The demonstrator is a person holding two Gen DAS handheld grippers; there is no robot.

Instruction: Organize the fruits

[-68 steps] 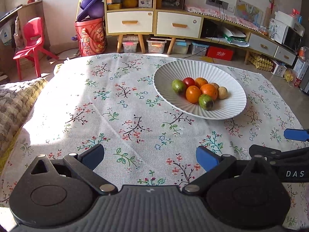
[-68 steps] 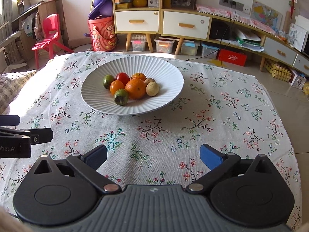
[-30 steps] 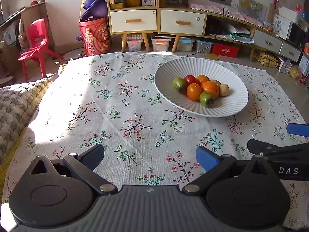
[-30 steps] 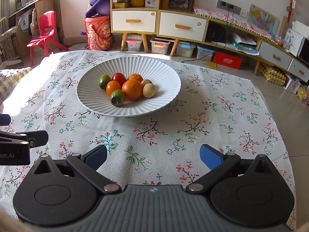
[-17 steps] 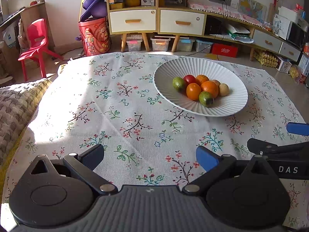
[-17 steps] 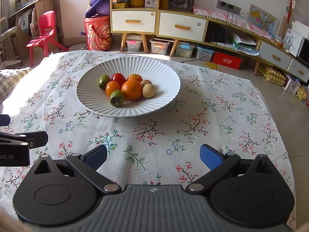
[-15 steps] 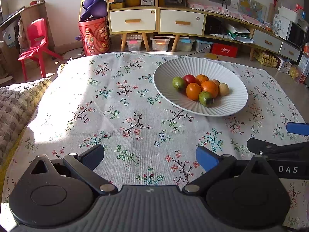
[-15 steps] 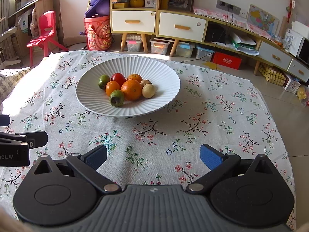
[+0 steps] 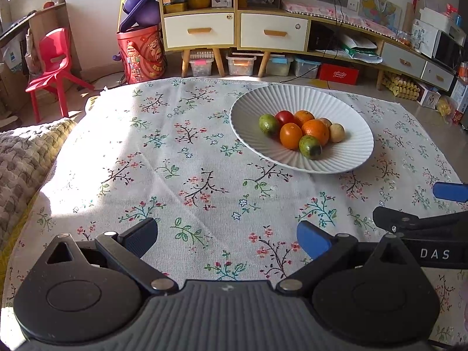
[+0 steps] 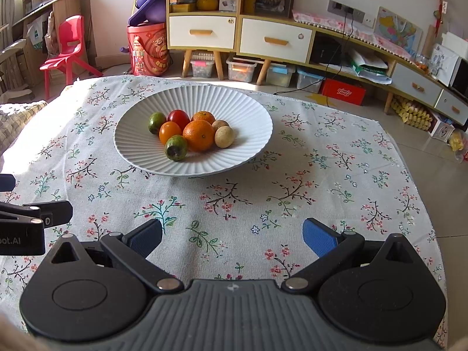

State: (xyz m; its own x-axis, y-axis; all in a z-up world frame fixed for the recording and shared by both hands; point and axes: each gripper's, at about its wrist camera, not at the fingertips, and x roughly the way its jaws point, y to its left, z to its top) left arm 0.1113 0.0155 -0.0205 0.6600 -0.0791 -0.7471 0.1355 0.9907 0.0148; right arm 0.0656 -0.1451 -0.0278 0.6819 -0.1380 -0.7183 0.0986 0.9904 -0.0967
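Nothing moved | both tools (image 9: 226, 234) (image 10: 232, 235) wide, empty | right tool reads "DAS", possibly cropped

Place: a home living room.
Furniture: wooden cabinet (image 10: 237, 33) with cream drawers, at 12 o'clock.
Child's things: red plastic chair (image 10: 68, 48) at 10 o'clock.
Table: floral tablecloth (image 10: 292, 175).
Floor: storage boxes (image 10: 242, 70) under the cabinet.

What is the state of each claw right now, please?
Left claw: open, holding nothing.
Right claw: open, holding nothing.
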